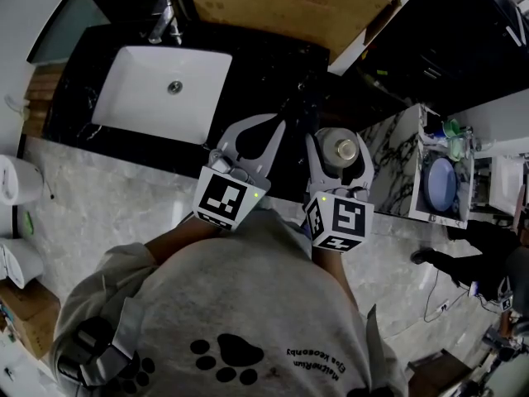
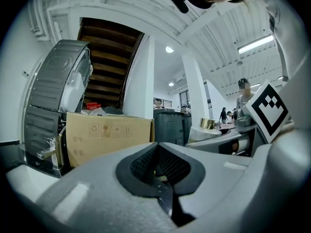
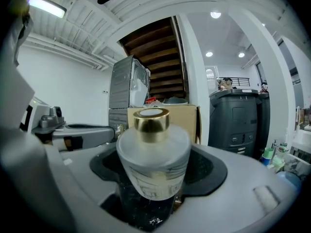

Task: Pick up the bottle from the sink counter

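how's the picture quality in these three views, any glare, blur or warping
Head view: dim, black counter swallows detail, white sink stands out. Left gripper view: fisheye bend, black corners, near jaws soft. Right gripper view: same bend, ceiling lamp glare top left, bottle fairly sharp.

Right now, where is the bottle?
In the head view, the bottle sits between the right gripper's jaws, over the dark counter, right of the white sink.
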The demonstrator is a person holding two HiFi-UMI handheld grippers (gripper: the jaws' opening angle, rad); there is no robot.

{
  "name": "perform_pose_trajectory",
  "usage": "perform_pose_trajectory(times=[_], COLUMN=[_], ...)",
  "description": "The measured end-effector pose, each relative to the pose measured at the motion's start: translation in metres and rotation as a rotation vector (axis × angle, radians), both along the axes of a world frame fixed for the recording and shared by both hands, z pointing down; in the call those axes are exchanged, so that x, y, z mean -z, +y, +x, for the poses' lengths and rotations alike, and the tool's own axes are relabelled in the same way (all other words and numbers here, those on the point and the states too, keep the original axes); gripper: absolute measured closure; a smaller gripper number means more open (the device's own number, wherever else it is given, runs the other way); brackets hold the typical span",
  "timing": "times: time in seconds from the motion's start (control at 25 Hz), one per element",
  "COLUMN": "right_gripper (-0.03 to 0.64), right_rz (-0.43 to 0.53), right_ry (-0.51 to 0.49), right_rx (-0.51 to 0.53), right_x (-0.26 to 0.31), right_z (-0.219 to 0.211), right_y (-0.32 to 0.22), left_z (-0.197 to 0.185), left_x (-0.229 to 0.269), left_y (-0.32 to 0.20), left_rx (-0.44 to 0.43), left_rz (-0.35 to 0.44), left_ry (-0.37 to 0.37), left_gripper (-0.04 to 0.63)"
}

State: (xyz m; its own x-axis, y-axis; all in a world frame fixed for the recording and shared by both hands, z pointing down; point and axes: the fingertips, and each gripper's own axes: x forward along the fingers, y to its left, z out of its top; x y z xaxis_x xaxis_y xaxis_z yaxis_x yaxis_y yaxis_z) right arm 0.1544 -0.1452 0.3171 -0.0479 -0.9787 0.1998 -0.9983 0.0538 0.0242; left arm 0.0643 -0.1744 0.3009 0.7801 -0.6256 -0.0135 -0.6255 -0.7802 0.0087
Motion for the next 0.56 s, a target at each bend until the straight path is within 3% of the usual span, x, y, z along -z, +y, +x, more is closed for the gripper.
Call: perform_pose_trajectory(times=[0.56], right_gripper=[0.279], right_rz=[0.007], right_ry=[-0.007], right_rx=[0.043], right_x=[-0.008], right_z=[0.015], right_y=[0.006], left_z=[0.018], left_x=[-0.004], left_y=[0.013], left_rx=[0.027], left_rz=[0.010], left_ry=[0.003], left_gripper=[0.597])
